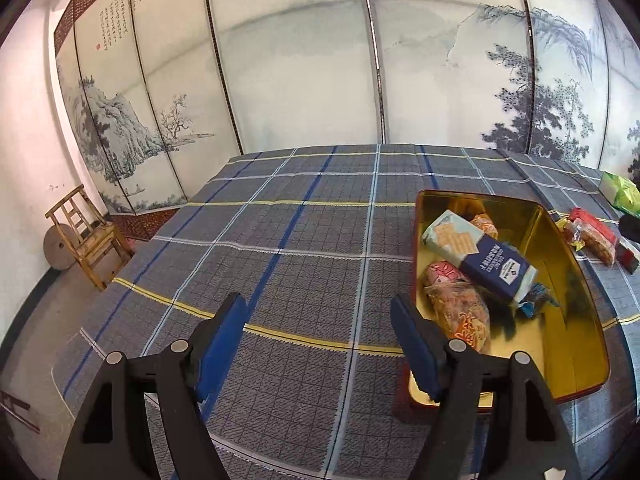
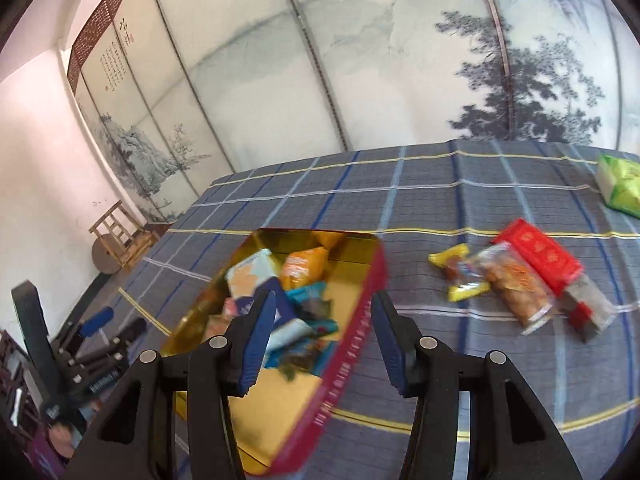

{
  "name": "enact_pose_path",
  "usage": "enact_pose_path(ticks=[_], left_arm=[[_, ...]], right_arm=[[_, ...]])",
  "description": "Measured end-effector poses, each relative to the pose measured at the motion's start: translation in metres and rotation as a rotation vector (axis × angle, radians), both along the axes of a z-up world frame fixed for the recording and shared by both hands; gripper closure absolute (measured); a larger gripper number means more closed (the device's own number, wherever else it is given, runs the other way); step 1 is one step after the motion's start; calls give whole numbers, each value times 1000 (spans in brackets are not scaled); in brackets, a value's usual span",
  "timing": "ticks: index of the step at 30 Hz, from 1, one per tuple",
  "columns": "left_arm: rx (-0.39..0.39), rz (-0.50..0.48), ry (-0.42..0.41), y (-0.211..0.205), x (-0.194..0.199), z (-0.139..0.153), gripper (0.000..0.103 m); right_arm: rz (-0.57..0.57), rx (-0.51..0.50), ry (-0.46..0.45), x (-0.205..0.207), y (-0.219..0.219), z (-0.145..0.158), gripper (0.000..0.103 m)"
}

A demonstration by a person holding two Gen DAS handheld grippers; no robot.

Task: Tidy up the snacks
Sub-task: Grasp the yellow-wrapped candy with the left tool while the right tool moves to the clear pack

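Observation:
A tin (image 1: 560, 280), gold inside and red outside, lies on the plaid cloth to the right of my left gripper (image 1: 318, 300), which is open and empty over bare cloth. The tin holds a blue-and-pale cracker pack (image 1: 480, 256), an orange-pink packet (image 1: 460, 312) and smaller wrappers. My right gripper (image 2: 323, 300) hangs open above the tin (image 2: 280, 400), with the tin's red side wall (image 2: 356, 332) showing between its fingers and not gripped. Right of the tin lie a yellow candy (image 2: 460, 276), a clear packet of brown snacks (image 2: 516, 284) and a red packet (image 2: 540, 256).
A green pack (image 2: 620, 184) sits near the cloth's far right edge. A painted folding screen (image 1: 300, 60) stands behind the table. A wooden chair (image 1: 88, 236) stands on the floor at the left, past the table's left edge.

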State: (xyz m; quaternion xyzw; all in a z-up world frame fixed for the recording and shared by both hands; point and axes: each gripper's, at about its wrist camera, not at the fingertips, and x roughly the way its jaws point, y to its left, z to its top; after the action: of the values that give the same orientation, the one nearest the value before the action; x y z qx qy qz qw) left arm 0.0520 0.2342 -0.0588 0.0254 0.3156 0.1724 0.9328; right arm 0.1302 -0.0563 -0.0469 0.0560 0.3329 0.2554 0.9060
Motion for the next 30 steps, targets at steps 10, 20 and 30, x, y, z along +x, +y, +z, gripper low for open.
enact_pose_path(ticks=[10, 20, 30], left_arm=[[20, -268, 13, -97, 19, 44, 24], [-251, -528, 291, -216, 144, 55, 47], [-351, -387, 622, -235, 251, -30, 82]], right_arm=[[-377, -302, -22, -11, -165, -47, 51], [-434, -178, 13, -7, -230, -61, 53], [-377, -53, 32, -4, -235, -67, 53]])
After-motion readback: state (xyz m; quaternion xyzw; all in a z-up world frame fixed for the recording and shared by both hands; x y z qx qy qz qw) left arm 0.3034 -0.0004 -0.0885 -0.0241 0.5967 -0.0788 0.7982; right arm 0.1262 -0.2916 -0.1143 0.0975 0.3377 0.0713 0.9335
